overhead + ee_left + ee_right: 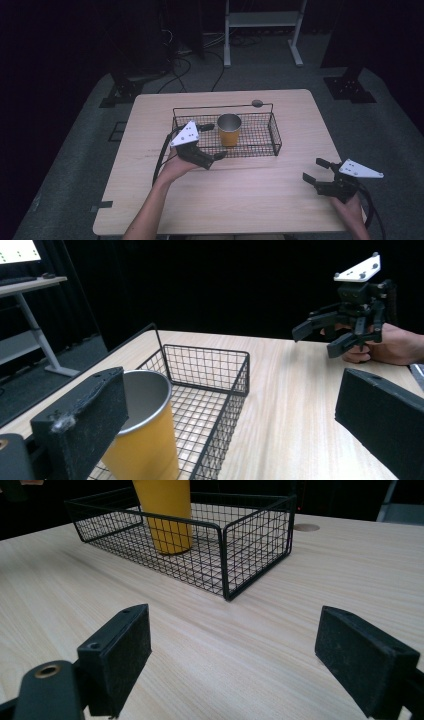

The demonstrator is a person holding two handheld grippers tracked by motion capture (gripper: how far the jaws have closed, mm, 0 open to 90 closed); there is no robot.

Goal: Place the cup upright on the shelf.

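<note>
The yellow cup stands upright inside the black wire basket, near its middle, and the basket sits on the far half of the wooden table. The left gripper is at the left near corner of the basket with its jaws wide apart; one jaw is just beside the cup and the other is outside the basket wall, and they hold nothing. The right gripper hovers over the near right part of the table, well apart from the basket, with its jaws also spread and empty.
</note>
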